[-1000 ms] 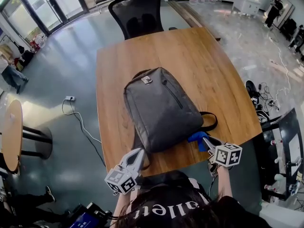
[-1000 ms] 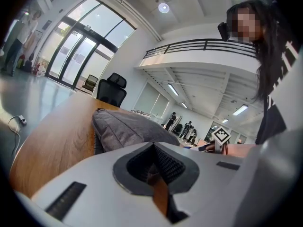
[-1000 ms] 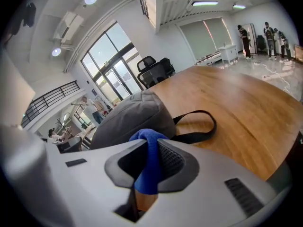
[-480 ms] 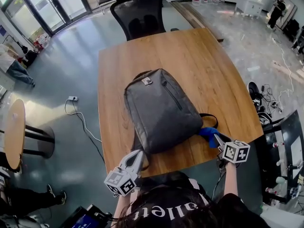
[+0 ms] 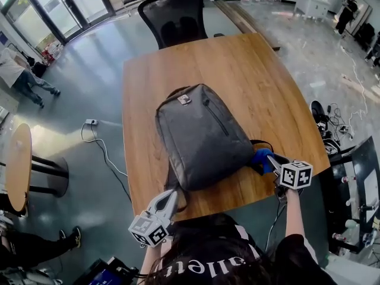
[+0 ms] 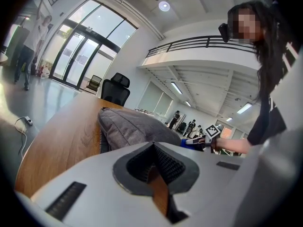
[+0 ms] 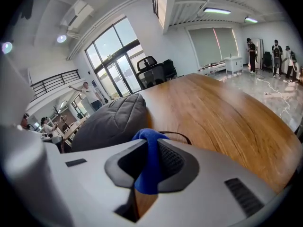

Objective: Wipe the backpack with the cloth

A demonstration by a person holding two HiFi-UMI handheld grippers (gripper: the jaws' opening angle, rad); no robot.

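Note:
A grey backpack (image 5: pixel 200 134) lies flat on the wooden table (image 5: pixel 261 82), its top handle toward the far side. My right gripper (image 5: pixel 268 158) is shut on a blue cloth (image 5: pixel 260 159), and the cloth touches the backpack's near right corner beside a black strap (image 5: pixel 263 143). In the right gripper view the blue cloth (image 7: pixel 148 161) hangs between the jaws, with the backpack (image 7: pixel 111 122) just ahead to the left. My left gripper (image 5: pixel 171 195) is shut on nothing at the table's near edge, by the backpack's near left corner (image 6: pixel 130 128).
A black office chair (image 5: pixel 172 18) stands at the table's far side. A small round table (image 5: pixel 14 166) and a floor cable (image 5: pixel 98 148) lie to the left. People walk at the far left (image 5: pixel 24 79). Cables and gear clutter the floor on the right (image 5: pixel 332 129).
My right gripper has carried the cloth rightward and farther away along the backpack's near right corner. The left gripper has dropped slightly toward me.

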